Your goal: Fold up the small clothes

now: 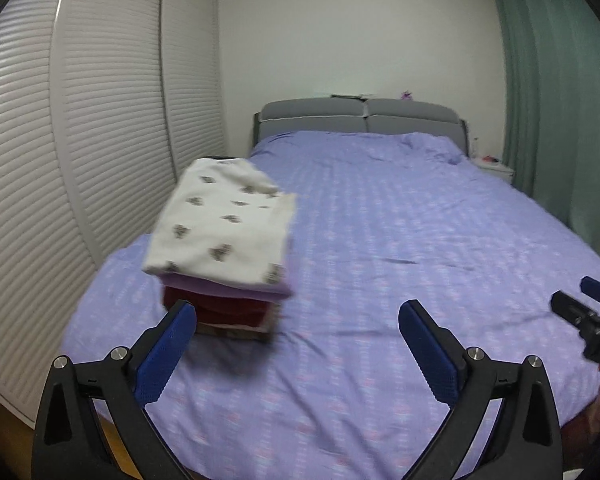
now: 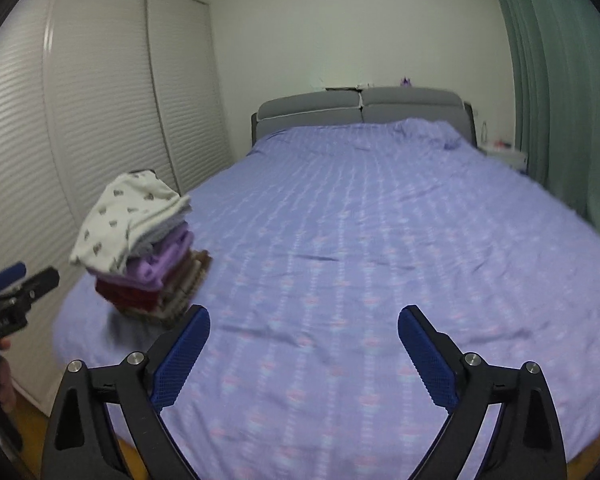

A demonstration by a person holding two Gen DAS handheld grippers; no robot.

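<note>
A stack of folded small clothes [image 1: 224, 248] stands near the left front corner of the bed. On top lies a white piece with dark prints [image 1: 220, 224], under it lilac, dark red and brown-striped pieces. In the right wrist view the same stack [image 2: 140, 248] shows at the left. My left gripper [image 1: 298, 314] is open with nothing between its fingers, just in front of the stack and to its right. My right gripper [image 2: 304, 320] is open and empty too, over bare sheet to the right of the stack. Each gripper shows at the edge of the other's view.
The bed [image 1: 400, 240] carries a lilac patterned sheet with a grey headboard [image 1: 360, 116] at the far end. A slatted wardrobe [image 1: 80, 140] runs close along the left side. A green curtain [image 1: 552, 100] and a small bedside table [image 1: 496, 168] stand at the right.
</note>
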